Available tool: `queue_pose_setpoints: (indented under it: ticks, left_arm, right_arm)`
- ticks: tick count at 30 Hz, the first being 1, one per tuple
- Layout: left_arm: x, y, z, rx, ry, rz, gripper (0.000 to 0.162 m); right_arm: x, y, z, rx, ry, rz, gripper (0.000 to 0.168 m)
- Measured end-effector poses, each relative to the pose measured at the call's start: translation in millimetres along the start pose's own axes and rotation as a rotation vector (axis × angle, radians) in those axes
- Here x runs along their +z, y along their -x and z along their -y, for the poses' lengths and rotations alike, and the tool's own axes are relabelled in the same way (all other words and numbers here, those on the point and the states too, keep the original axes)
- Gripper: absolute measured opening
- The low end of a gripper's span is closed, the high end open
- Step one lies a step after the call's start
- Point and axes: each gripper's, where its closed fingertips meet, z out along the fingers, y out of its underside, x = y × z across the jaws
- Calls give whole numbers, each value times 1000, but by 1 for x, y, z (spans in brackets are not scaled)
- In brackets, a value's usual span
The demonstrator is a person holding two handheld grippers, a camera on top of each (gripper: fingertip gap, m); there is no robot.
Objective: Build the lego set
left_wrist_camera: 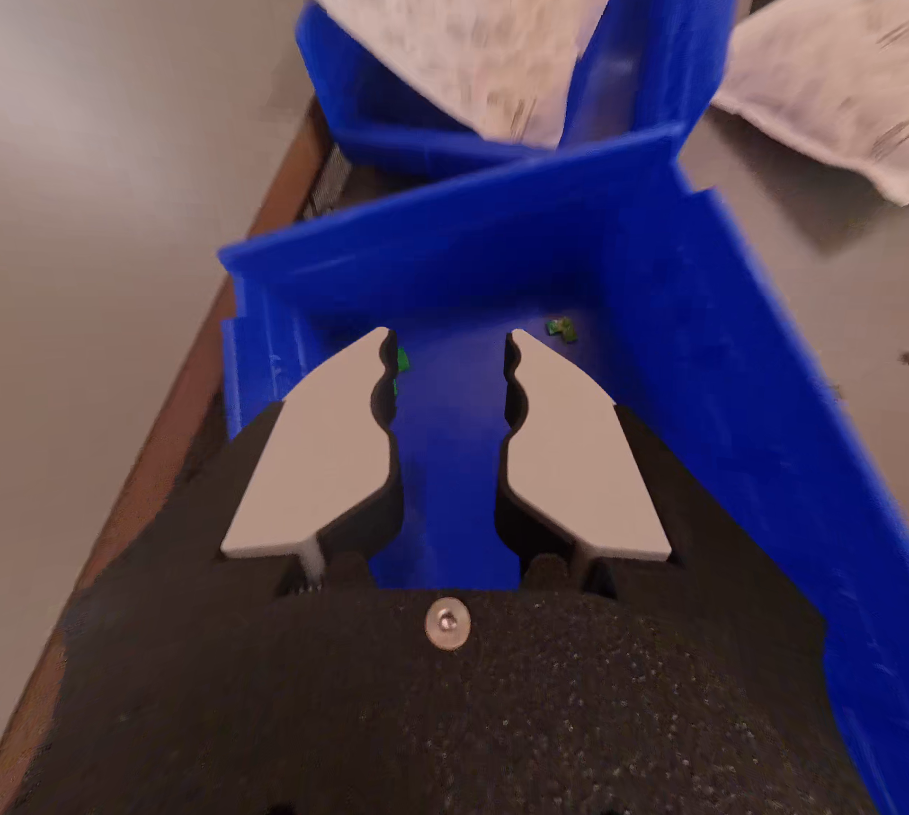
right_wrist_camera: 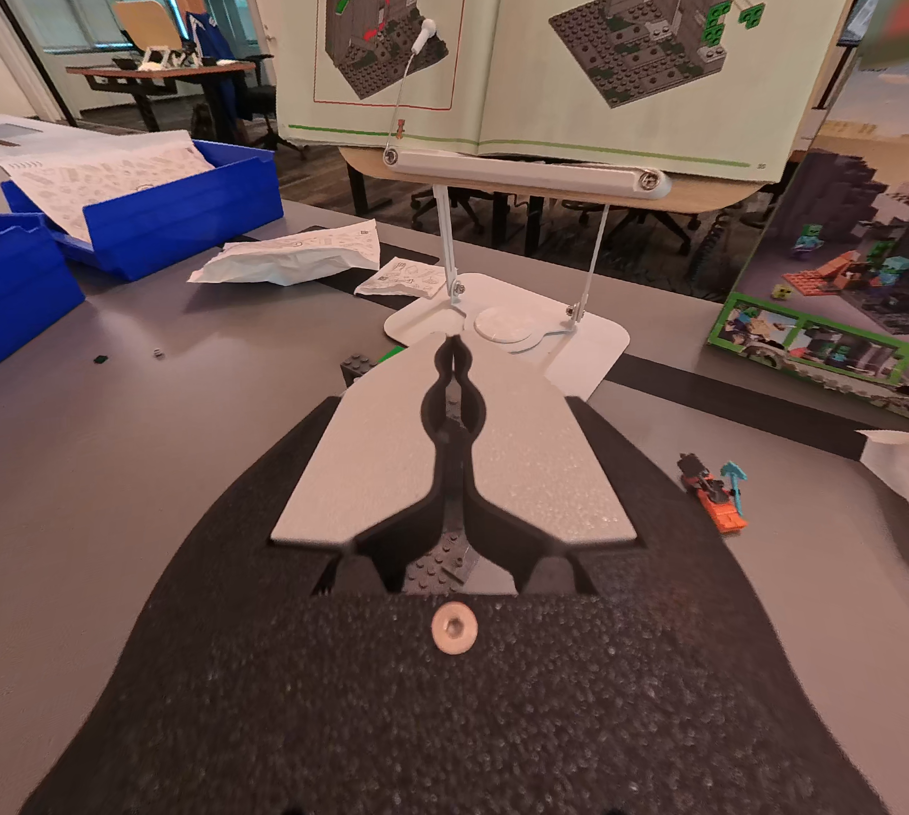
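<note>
Low in the left wrist frame, the left gripper (left_wrist_camera: 448, 339) hangs inside a blue bin (left_wrist_camera: 713, 373), jaws apart and empty. Two small green lego pieces lie on its floor: one (left_wrist_camera: 561, 329) toward the far right corner, another (left_wrist_camera: 402, 361) half hidden behind the left finger. Judged light, rigid and slick; best pinched across flat sides. Bin walls crowd the approach. The right gripper (right_wrist_camera: 455, 339), jaws together, hovers over the grey lego build (right_wrist_camera: 438, 565) on the bench (right_wrist_camera: 147, 447); whether it holds anything cannot be told. An instruction booklet (right_wrist_camera: 541, 29) stands at frame top.
</note>
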Motion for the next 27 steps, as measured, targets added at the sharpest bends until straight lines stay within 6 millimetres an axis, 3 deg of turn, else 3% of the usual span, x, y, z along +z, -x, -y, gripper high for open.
queue_pose_setpoints:
  ticks: [3,7,15,27]
  left_arm:
    - [28,8,-26,-18,130,13,41]
    - [53,20,-45,-47,268,55,38]
    - [82,29,-61,-128,405,126,38]
    - [87,32,-63,-295,405,131,26]
  right_arm:
    - [3,4,-5,13,16,19,0]
    - [6,7,-11,14,33,34,0]
    - [5,5,-14,29,43,46,0]
    - [5,1,-21,56,66,58,0]
